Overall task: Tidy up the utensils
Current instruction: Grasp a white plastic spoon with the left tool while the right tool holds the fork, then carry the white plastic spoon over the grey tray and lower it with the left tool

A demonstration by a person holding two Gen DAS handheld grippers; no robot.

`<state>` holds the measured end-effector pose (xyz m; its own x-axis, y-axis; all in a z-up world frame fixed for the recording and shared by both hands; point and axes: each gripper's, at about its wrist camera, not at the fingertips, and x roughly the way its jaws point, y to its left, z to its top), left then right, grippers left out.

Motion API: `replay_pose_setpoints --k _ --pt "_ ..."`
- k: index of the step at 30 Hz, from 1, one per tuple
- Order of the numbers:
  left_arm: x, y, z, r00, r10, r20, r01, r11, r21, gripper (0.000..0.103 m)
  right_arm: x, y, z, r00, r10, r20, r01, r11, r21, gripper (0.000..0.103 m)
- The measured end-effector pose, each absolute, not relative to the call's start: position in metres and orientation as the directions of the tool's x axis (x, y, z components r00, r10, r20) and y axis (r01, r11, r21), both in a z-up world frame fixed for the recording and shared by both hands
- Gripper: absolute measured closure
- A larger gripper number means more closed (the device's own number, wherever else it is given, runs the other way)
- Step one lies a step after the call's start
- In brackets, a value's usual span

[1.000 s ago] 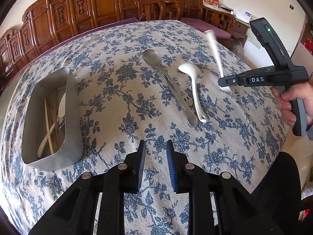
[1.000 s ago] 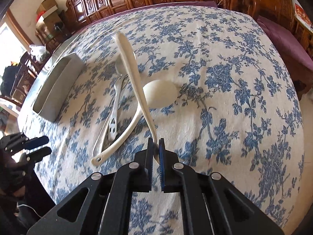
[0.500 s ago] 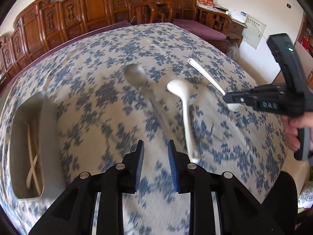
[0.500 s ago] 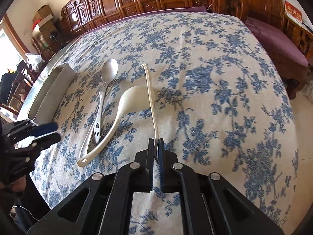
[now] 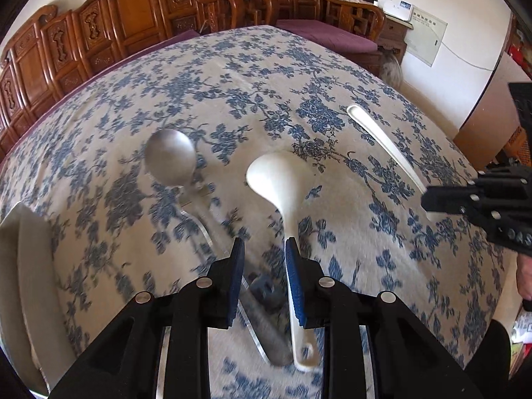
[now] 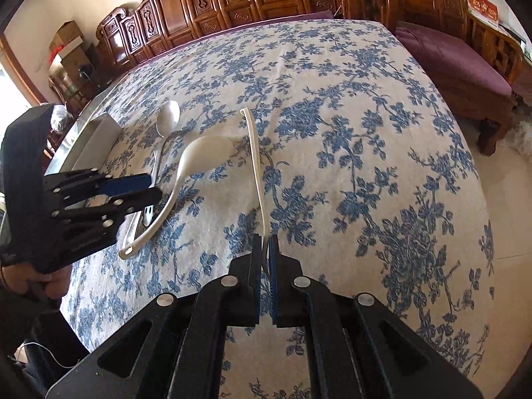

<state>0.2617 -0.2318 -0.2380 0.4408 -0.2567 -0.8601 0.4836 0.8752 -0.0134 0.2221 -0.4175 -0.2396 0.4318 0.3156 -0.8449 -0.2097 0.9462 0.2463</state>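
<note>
A: Right gripper?
B: Clamped on a thin white spoon, handle sticking out ahead over the cloth.
A: Left gripper?
B: Jaws part open, nothing pinched. It hangs over the ladle handle and the steel spoon handle.
A: Layout?
B: Ladle on the cloth; steel spoon just left of it, held spoon right of it. Metal bin further left, at the cloth edge.

Metal tray cut off at left edge (contents unseen), metal spoon blurred
</note>
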Motion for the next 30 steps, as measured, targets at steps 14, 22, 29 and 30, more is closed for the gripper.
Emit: replay_pose_setpoints --k 14,22,29,30 --pt "0.279 -0.25 -0.249 0.43 -0.252 -0.867 0.499 0.867 -0.005 0.086 0.216 -0.421 -0.244 0.434 0.333 -0.837 -0.202 0.942 0.269 0.098" --pt "0.264 -0.246 -0.23 0.44 -0.295 -0.848 0.527 0.849 -0.021 0.095 0.205 -0.415 -0.233 0.444 0.316 -0.838 -0.2 0.947 0.252 0.098" --pt "0.246 -0.221 -0.19 0.488 -0.326 -0.81 0.514 0.857 -0.035 0.095 0.195 -0.398 -0.213 0.463 0.309 -0.831 -0.217 0.948 0.232 0.098" --pt "0.243 -0.215 -0.183 0.497 -0.329 -0.803 0.51 0.86 -0.037 0.095 0.193 -0.393 -0.209 0.467 0.31 -0.828 -0.223 0.948 0.228 0.098"
